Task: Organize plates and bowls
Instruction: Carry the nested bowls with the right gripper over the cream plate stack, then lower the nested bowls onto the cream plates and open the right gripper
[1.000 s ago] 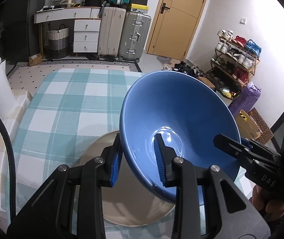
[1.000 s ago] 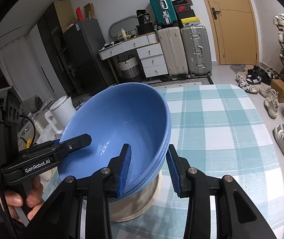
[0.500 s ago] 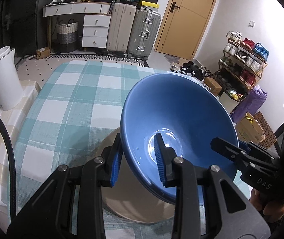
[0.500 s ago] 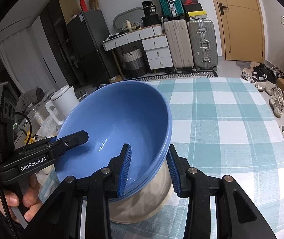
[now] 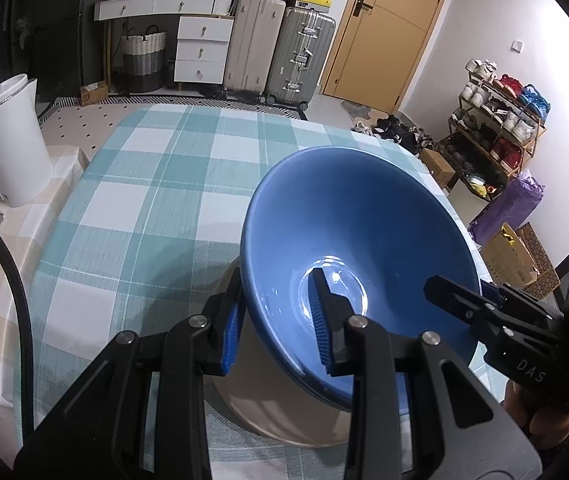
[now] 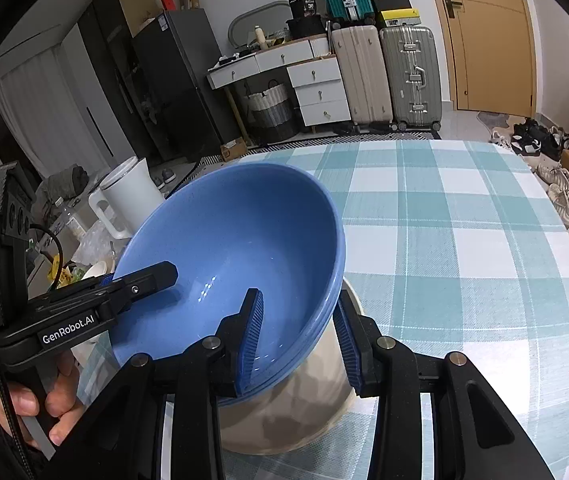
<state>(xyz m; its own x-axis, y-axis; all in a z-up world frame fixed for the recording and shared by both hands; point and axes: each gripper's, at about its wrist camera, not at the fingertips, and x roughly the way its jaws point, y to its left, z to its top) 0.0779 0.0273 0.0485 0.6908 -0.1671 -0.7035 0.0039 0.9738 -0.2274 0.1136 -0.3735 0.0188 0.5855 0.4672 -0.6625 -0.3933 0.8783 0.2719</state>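
**Blue bowls held over beige plate, ready to set down**

Mid-placement, by the look of it. Both grippers clamped on opposite rims of a stack of deep glossy blue ceramic bowls (image 5: 364,248): left gripper (image 5: 276,320) with one pad inside the wall and one outside, right gripper (image 6: 298,340) pinching the same way on the far side. Layered rims at the lower edge suggest two or three bowls nested, exact count unclear. Stack tilted, low above a round beige ceramic plate (image 6: 296,408) near the near edge of the teal-and-white checked tablecloth (image 6: 464,240); contact with the plate not clear from either view.

Next move, probably: level the stack, lower it to sit centred on the plate, then ease both grips apart together so no side drops first.

Legible writing: "GenRobot.AI" in white on the left tool's body, "DAS" on the right tool's body. Also a white digit pair, seemingly "36" or "38", on a black container (image 6: 304,4) atop the white drawer desk (image 6: 284,64).
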